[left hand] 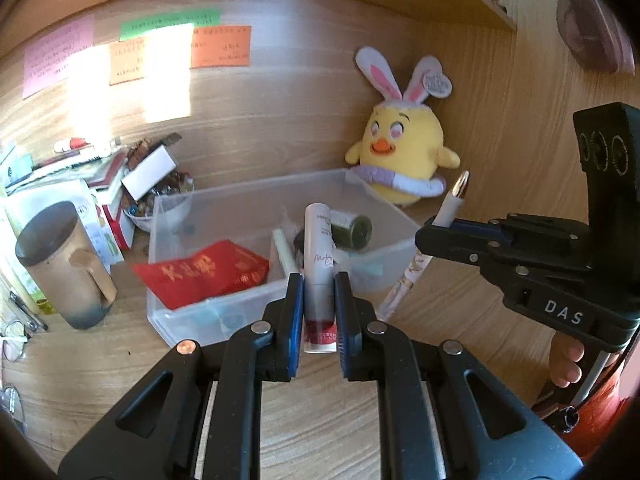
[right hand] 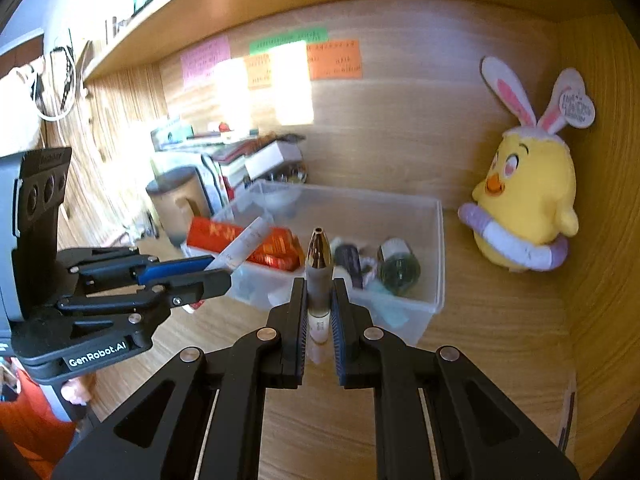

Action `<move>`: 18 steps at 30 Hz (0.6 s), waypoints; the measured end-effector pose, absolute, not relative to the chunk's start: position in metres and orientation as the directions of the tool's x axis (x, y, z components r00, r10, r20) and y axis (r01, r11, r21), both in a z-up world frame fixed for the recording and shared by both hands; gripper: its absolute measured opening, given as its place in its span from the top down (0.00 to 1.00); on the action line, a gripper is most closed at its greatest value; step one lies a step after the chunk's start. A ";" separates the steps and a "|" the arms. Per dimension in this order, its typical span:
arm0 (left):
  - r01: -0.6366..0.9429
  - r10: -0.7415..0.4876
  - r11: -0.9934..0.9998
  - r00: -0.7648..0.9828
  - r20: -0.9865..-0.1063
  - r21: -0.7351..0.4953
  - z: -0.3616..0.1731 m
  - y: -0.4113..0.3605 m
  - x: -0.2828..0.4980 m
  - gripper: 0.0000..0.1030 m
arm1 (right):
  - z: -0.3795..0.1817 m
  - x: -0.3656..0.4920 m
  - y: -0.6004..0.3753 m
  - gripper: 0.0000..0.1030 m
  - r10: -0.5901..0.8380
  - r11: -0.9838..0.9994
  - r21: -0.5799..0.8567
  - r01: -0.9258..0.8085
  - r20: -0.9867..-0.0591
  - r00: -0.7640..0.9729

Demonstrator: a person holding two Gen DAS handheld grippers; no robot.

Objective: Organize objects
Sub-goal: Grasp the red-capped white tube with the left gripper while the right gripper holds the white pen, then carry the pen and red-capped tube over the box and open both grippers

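- Left gripper [left hand: 319, 280]: its blue-padded fingers [left hand: 295, 300] are clamped on a white tube [left hand: 318, 256] with a red lower end; the tube stands upright between the pads, its top rising above them. In the right wrist view the same gripper [right hand: 218, 270] lies level and the tube [right hand: 244, 244] slants up out of it.
- Right gripper [right hand: 319, 286]: the fingers [right hand: 298, 304] are closed narrowly on a slim pen-like stick [right hand: 319, 276] with a gold, bullet-shaped tip, held upright. In the left wrist view this gripper [left hand: 430, 232] enters from the right, and the stick [left hand: 454, 200] passes through it, gold tip up and patterned lower part hanging below.
- Clear plastic bin [left hand: 248, 300]: just beyond both grippers, on the wooden desk [left hand: 320, 420]. A red packet with gold print [left hand: 204, 276] leans in its near left corner; a dark green jar [left hand: 352, 228] lies on its side toward the right wall; other small items beside it are too blurred to tell.
- Both held items are above the desk near the bin's near wall, outside it.
- Yellow chick plush with rabbit ears [left hand: 404, 148]: upright at the desk's far right corner, just beyond the bin.
- Brown mug [left hand: 64, 264]: left of the bin, apart from it, handle turned toward the bin.
- Stacked books and boxes [left hand: 112, 176]: far left corner.
- Coloured paper notes [left hand: 136, 44]: on the back panel, partly washed out by sunlight.
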State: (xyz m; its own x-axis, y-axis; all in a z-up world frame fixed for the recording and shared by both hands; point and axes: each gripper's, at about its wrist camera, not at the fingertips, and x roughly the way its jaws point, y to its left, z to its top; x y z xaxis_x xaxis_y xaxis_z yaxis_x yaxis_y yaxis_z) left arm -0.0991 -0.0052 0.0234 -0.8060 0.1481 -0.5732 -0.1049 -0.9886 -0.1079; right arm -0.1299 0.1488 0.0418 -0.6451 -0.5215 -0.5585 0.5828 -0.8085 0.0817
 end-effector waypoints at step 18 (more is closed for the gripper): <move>-0.049 0.131 -0.987 -0.799 -0.586 -0.154 0.041 -0.031 -0.151 0.86 | 0.085 -0.172 0.142 0.90 -0.454 -0.855 0.001 0.518 -0.484 -0.748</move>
